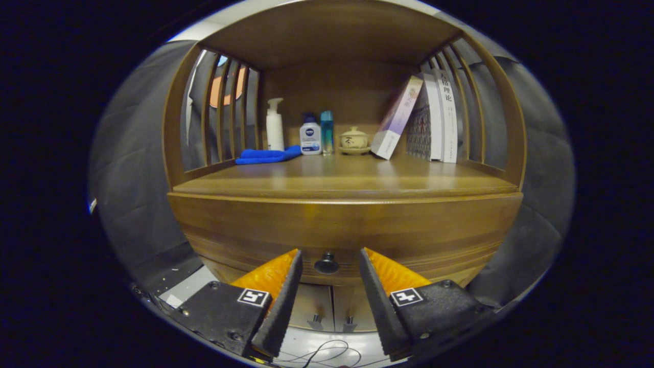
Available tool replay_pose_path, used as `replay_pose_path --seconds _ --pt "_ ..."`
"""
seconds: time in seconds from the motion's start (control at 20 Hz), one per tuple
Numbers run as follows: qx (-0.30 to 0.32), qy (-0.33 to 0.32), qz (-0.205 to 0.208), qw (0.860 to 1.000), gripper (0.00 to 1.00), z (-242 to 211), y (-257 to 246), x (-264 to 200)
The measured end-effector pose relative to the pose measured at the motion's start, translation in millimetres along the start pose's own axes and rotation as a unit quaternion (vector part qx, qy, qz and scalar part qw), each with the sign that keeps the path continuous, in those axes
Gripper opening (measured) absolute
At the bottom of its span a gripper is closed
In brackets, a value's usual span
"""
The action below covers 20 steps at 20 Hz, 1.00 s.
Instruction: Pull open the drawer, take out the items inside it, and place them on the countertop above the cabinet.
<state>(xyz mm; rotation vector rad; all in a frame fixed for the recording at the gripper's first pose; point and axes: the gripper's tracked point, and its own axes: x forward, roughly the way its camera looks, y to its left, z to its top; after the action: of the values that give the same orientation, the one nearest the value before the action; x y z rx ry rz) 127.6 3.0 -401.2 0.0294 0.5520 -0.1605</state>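
Spread hand-held gripper (329, 263) flanks round dark knob (326, 264) on wooden drawer (347, 230).

The claw (329, 263) has two wedge-shaped fingers (280, 301) with ribbed inner faces, spread apart. Each finger sits on a black block with small screws, and each block carries a square black-and-white marker (254, 297) on top.

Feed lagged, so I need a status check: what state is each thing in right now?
Drawer: closed.
Knob: untouched, between the claw fingers.
Claw: open, holding nothing.
Lower cabinet doors: closed.
Lidded teacup: lid on.
Books: upright; one leaning.
Blue cloth: lying flat.
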Motion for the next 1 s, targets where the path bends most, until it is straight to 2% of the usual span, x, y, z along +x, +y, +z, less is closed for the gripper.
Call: replay_pose_path --seconds 0.25,0.4,0.5,0.8,1.0 --pt "0.023 -0.003 -0.02 1.0 0.53 -2.7 2.4 9.6" --pt "0.048 -0.004 -0.029 0.998 0.36 -4.2 6.5 10.1" --pt "0.055 -0.003 -0.034 0.998 0.3 -5.1 8.2 9.3" --pt "0.051 0.002 -0.028 0.998 0.2 -7.6 7.3 8.4" --pt "0.027 0.013 -0.03 0.999 0.2 -9.1 4.7 4.7"
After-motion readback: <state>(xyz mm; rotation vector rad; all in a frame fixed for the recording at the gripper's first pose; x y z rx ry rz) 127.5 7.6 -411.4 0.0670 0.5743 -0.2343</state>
